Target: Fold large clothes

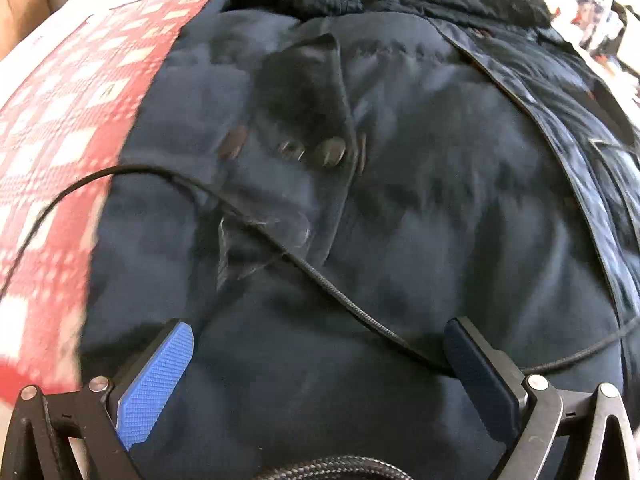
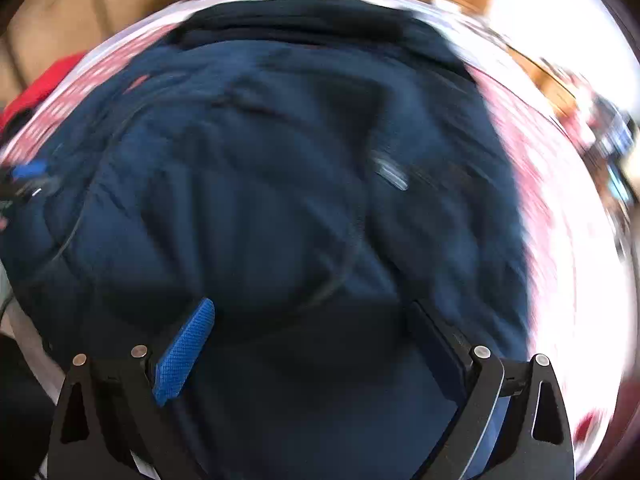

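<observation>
We've got both jaws spread wide, left hand-held gripper (image 1: pixel 320 364) and right hand-held gripper (image 2: pixel 316 344), each hovering empty over the navy coat (image 1: pixel 400 220) sprawled on the red checked cloth (image 1: pixel 60 128). Watch that black cable (image 1: pixel 320 276) draped across the fabric: we could pinch it with the coat and drag the fold crooked.
</observation>
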A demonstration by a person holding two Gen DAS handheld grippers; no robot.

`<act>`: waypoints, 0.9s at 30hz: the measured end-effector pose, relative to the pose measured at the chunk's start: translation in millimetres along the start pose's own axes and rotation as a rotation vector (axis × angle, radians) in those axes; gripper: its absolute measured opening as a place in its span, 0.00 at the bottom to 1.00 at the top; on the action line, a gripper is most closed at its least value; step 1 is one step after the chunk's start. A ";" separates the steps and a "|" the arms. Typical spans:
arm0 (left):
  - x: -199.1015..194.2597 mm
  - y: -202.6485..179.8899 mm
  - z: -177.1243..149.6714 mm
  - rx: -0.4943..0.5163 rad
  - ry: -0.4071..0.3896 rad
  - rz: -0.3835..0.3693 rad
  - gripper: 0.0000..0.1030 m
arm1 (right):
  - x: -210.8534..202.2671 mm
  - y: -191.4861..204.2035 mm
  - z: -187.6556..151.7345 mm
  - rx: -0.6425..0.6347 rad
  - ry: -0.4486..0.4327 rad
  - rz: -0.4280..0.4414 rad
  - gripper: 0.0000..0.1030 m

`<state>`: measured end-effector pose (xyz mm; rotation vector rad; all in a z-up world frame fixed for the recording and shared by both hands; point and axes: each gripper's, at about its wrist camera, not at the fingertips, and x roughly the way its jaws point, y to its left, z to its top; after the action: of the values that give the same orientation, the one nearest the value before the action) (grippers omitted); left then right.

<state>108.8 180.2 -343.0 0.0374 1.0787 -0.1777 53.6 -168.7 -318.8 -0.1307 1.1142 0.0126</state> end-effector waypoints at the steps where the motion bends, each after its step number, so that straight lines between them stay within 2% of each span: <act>1: -7.3 3.5 -7.8 0.013 0.009 0.011 1.00 | -5.4 -4.5 -10.4 0.015 0.022 -0.042 0.96; 4: -22.9 9.4 -28.8 0.002 0.011 0.027 1.00 | -16.2 -19.0 -23.7 0.052 0.023 -0.054 0.96; 8: -46.7 4.2 -64.5 -0.062 0.027 0.121 1.00 | -8.3 4.7 -29.0 -0.071 0.005 0.039 0.96; 10: -63.2 -0.7 -86.9 -0.097 0.043 0.186 1.00 | -12.3 -8.6 -40.5 -0.099 0.019 0.074 0.96; 13: -90.8 7.5 -127.5 -0.196 0.081 0.229 1.00 | -40.8 -32.3 -67.9 -0.143 0.038 0.059 0.92; 15: -107.1 17.3 -146.3 -0.255 0.090 0.225 0.99 | -62.9 -40.1 -82.1 -0.200 0.043 -0.034 0.93; 17: -122.7 27.4 -160.3 -0.291 0.105 0.209 0.99 | -85.7 -50.9 -91.8 -0.174 0.039 -0.068 0.93; 21: -146.1 44.0 -162.6 -0.249 0.085 0.196 0.99 | -136.3 -74.1 -118.2 -0.017 0.038 -0.172 0.93; 25: -186.4 64.9 -156.6 -0.331 0.010 0.164 0.99 | -170.6 -73.3 -132.4 0.088 0.048 -0.230 0.93; 27: -202.1 68.7 -162.7 -0.344 0.009 0.175 0.99 | -184.6 -83.8 -138.7 0.145 0.053 -0.256 0.93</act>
<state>-115.0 292.4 -246.2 -0.1760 1.0968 0.1668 -145.7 -257.0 -205.4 -0.1441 1.1402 -0.3009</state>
